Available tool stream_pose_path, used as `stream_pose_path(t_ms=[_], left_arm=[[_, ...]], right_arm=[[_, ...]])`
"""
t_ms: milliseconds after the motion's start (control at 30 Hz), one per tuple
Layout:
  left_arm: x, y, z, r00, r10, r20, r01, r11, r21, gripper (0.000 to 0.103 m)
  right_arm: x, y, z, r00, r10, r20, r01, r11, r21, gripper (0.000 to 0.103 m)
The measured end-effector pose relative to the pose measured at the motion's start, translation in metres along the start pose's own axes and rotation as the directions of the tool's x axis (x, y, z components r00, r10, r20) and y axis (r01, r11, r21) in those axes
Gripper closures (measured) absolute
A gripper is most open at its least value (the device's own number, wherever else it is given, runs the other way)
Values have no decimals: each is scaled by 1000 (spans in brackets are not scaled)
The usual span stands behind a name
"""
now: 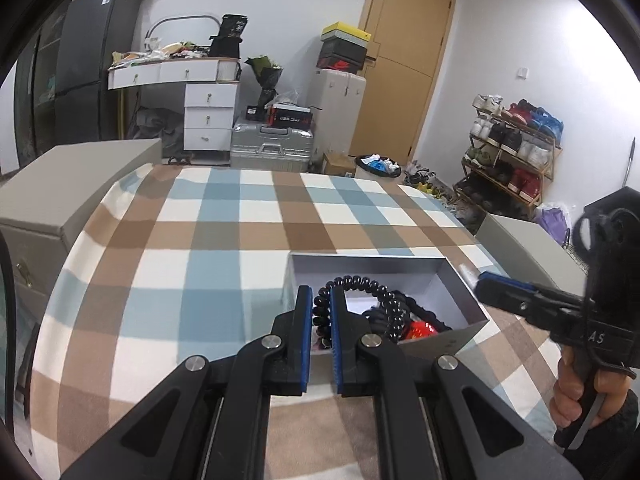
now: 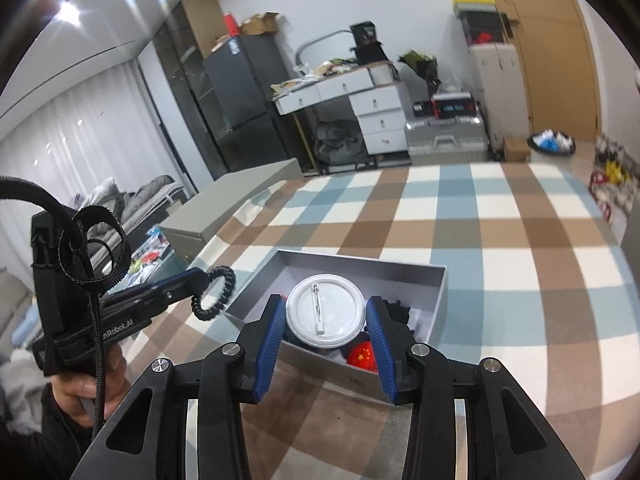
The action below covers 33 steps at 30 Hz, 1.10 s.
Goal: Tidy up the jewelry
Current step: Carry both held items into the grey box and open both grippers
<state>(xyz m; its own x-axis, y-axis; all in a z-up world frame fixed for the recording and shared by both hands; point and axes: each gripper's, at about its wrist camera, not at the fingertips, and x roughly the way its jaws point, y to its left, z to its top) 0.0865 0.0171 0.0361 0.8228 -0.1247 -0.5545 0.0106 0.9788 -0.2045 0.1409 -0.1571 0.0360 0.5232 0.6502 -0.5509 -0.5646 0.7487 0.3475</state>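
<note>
While both grippers hung over the box, the scene read like this:

Left gripper [image 1: 321, 304]: low centre of the left view, its jaws pinched together on a black coil bracelet [image 1: 370, 300]; in the right view the loop dangled free at the box's left edge, clear of the cloth.
Right gripper [image 2: 326, 320]: low centre of the right view, jaws part way apart and clamped on the rim of a round white pin badge [image 2: 326, 317], its back and clasp facing the camera.
Box [image 2: 438, 300]: shallow grey box on the checked cloth [image 1: 180, 260], low centre in both views, holding a red badge with yellow stars [image 2: 362, 357] and dark tangled pieces I could not identify.
Hands: a hand [image 1: 576, 396] gripped the right handle at the lower right of the left view; the other hand [image 2: 76, 388] sat lower left of the right view.
Risk, bracelet: the springy coil was held at one spot only, so I judged a quick swing could slip it out or snag it on the box wall.
Risk, badge: held by its thin smooth edge, it might pivot or pop loose if the squeeze eased.
Risk, crowding: both grippers worked close together and could knock.
</note>
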Motion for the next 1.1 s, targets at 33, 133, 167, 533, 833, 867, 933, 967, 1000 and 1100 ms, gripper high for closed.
stream_pose_path(t_ms=[33, 133, 167, 533, 833, 867, 933, 967, 1000, 1100], left_arm=[[2, -1, 0, 1000, 4, -1, -4, 1000, 6, 99], [10, -6, 2, 1000, 23, -4, -23, 999, 22, 99], [14, -6, 2, 1000, 30, -8, -30, 999, 22, 99], [43, -6, -4, 996, 62, -58, -63, 998, -6, 99], [44, -19, 1, 995, 87, -49, -85, 996, 40, 99], [44, -20, 1, 994, 94, -47, -91, 995, 48, 99], [45, -20, 2, 994, 101, -45, -98, 994, 56, 99], [45, -20, 3, 993, 106, -42, -103, 993, 61, 99], [46, -20, 3, 993, 110, -41, -107, 992, 64, 99], [48, -17, 4, 992, 115, -45, -112, 992, 59, 99]], right_arm=[[1, -2, 0, 1000, -6, 0, 6, 1000, 6, 62], [3, -5, 0, 1000, -14, 3, 14, 1000, 20, 62], [2, -6, 1, 1000, -17, 8, 17, 999, 27, 62], [6, -21, 2, 1000, 23, 10, -24, 993, 113, 62], [8, -21, 2, 1000, 22, 2, -22, 994, 111, 62], [8, -21, 2, 1000, 21, 1, -21, 993, 112, 62], [10, -21, 1, 1000, 23, -5, -22, 993, 115, 62], [11, -22, 1, 1000, 23, -8, -22, 993, 115, 62], [11, -22, 1, 1000, 22, -9, -21, 993, 116, 62], [14, -22, 0, 1000, 27, -16, -25, 993, 118, 62]])
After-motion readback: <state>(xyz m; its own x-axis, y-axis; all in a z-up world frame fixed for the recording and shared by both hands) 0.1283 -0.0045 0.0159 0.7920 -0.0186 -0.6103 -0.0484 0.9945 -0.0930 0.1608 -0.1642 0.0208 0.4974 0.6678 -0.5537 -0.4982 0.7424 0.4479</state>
